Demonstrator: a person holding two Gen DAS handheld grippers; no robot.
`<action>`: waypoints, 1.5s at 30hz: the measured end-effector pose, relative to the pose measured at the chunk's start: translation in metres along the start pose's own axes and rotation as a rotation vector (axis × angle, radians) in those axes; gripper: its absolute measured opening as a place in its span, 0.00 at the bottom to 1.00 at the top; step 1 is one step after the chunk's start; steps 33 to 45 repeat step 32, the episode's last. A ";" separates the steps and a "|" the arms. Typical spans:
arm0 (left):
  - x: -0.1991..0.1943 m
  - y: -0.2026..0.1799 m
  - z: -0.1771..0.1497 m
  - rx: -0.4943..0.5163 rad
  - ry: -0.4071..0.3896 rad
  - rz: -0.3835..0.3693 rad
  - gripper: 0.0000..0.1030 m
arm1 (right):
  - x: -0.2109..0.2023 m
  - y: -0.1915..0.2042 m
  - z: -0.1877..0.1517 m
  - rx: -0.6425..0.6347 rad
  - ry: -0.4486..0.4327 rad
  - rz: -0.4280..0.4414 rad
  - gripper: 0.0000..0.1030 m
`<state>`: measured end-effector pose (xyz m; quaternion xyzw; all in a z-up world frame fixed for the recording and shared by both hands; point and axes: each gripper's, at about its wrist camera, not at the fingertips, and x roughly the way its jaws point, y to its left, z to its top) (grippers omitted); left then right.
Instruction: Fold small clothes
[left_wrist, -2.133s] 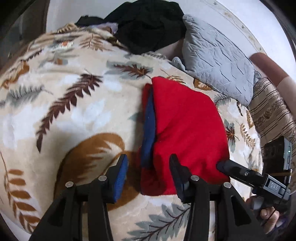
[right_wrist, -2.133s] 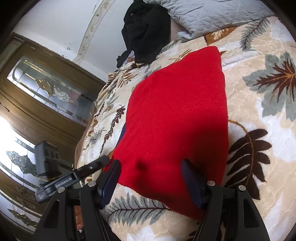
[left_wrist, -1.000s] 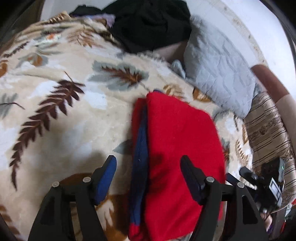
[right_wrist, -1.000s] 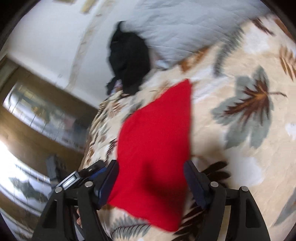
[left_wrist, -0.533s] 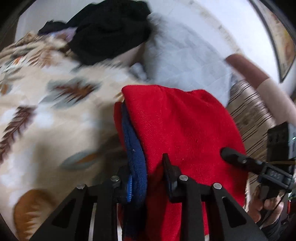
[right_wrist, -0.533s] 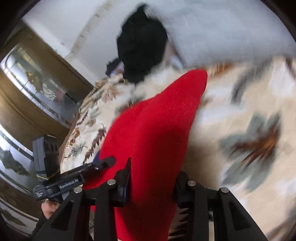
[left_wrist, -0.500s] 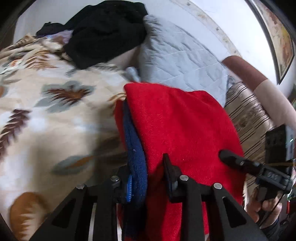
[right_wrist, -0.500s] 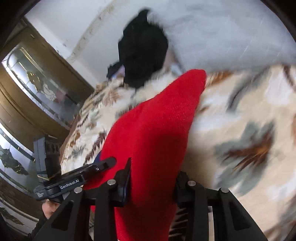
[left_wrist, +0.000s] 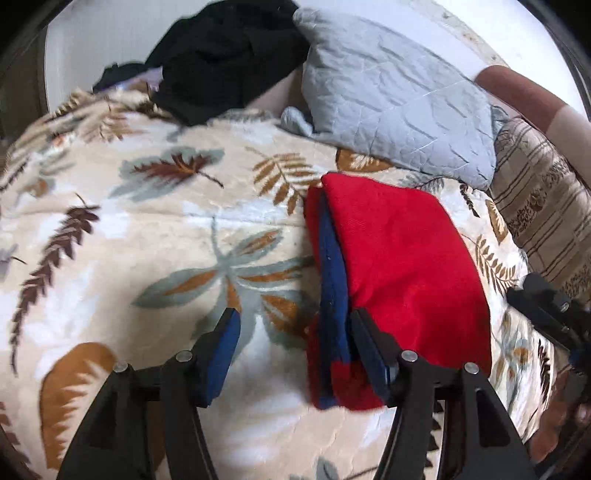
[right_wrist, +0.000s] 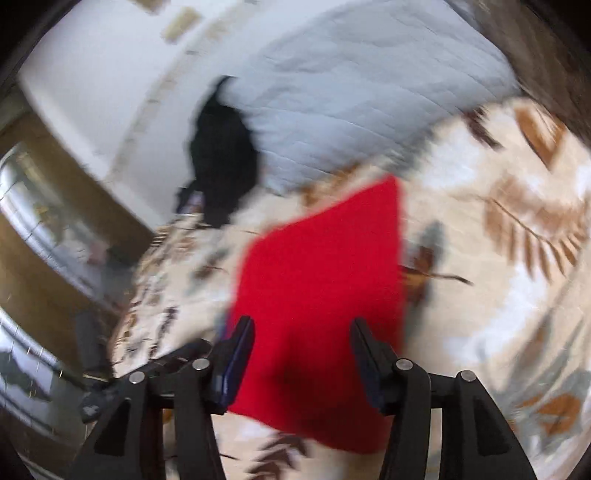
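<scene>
A folded red garment (left_wrist: 402, 266) with a blue layer along its left edge lies flat on the leaf-print blanket (left_wrist: 147, 221). My left gripper (left_wrist: 295, 343) hovers at the garment's near left corner, jaws opening and wide apart. Its right finger (left_wrist: 369, 350) overlaps the blue edge without pressing, and its left finger is over bare blanket. In the blurred right wrist view the red garment (right_wrist: 321, 295) shows between and beyond my right gripper (right_wrist: 303, 354), whose jaws are opening and press on nothing. The right gripper (left_wrist: 546, 314) also shows at the garment's right side.
A grey quilted pillow (left_wrist: 399, 99) lies just behind the garment, and a heap of black clothes (left_wrist: 229, 51) sits beyond it to the left. A striped cushion (left_wrist: 543, 206) and a brown bolster (left_wrist: 524, 92) are at the right. A wooden glazed door (right_wrist: 48, 236) stands past the bed.
Half a second ago both grippers were shut on the garment's near edge. Both have since let go and spread their jaws, and the garment lies flat, nearer the pillow than a second ago.
</scene>
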<state>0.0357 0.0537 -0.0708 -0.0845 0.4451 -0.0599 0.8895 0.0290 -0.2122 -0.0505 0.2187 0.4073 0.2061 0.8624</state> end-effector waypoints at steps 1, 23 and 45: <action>-0.007 0.003 -0.002 0.013 -0.010 0.019 0.63 | 0.009 0.008 -0.006 -0.007 0.020 0.024 0.72; -0.088 -0.040 -0.028 0.043 -0.127 0.101 0.80 | -0.053 0.054 -0.061 -0.243 -0.054 -0.451 0.79; -0.087 -0.066 -0.024 0.115 -0.136 0.083 0.81 | -0.058 0.053 -0.056 -0.264 -0.054 -0.452 0.79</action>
